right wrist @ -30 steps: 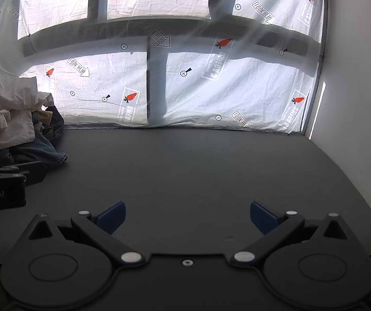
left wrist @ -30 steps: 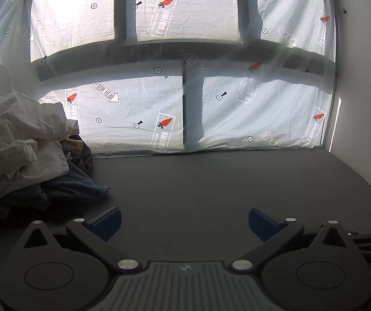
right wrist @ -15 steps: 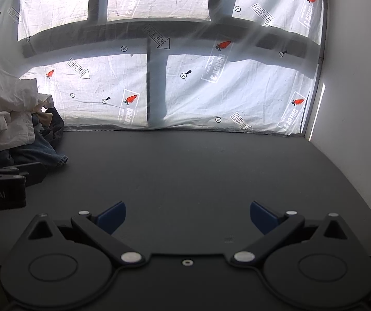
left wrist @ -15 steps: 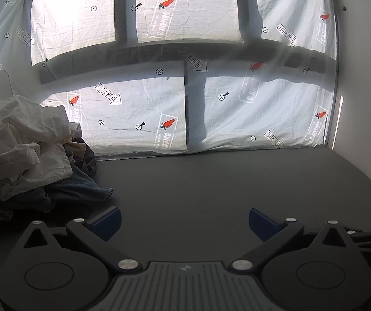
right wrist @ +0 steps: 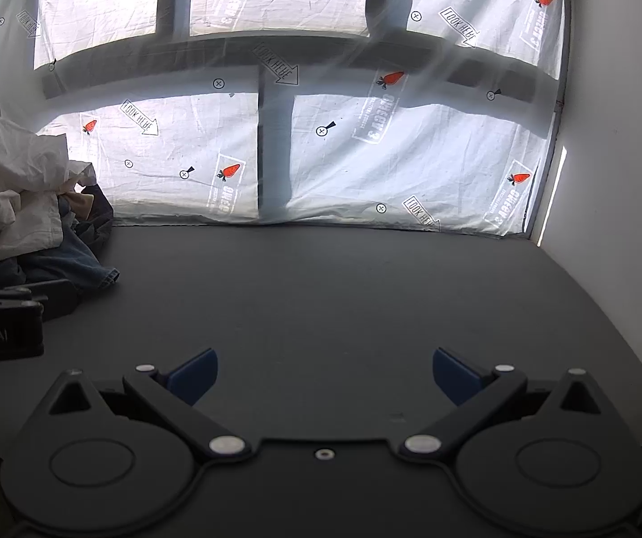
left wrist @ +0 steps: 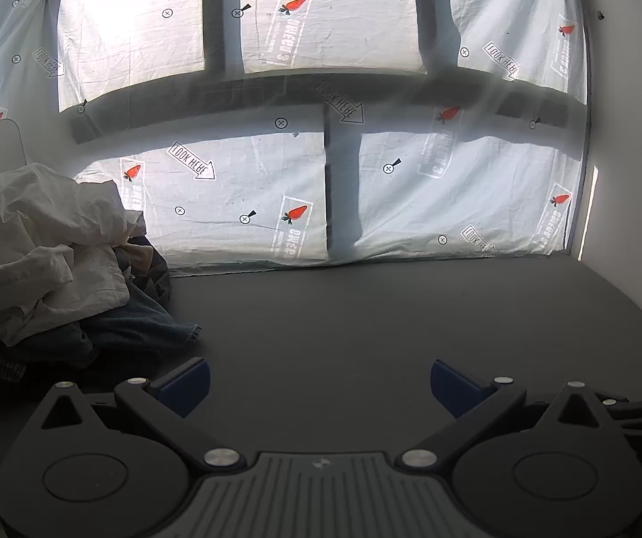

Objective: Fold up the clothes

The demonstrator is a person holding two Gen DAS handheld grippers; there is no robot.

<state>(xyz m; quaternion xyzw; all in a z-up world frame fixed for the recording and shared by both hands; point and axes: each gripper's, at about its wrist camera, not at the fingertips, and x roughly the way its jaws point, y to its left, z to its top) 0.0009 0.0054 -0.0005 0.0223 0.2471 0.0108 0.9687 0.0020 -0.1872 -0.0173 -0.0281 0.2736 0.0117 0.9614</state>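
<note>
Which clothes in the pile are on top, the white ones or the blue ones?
The crumpled white cloth is on top; the blue denim lies underneath, sticking out along the table.

One heap of clothes [left wrist: 56, 278], garments within too tangled to count; one dark table [left wrist: 388, 314]; one printed window sheet [left wrist: 240, 193]; two grippers [left wrist: 318, 381] [right wrist: 325, 372].
</note>
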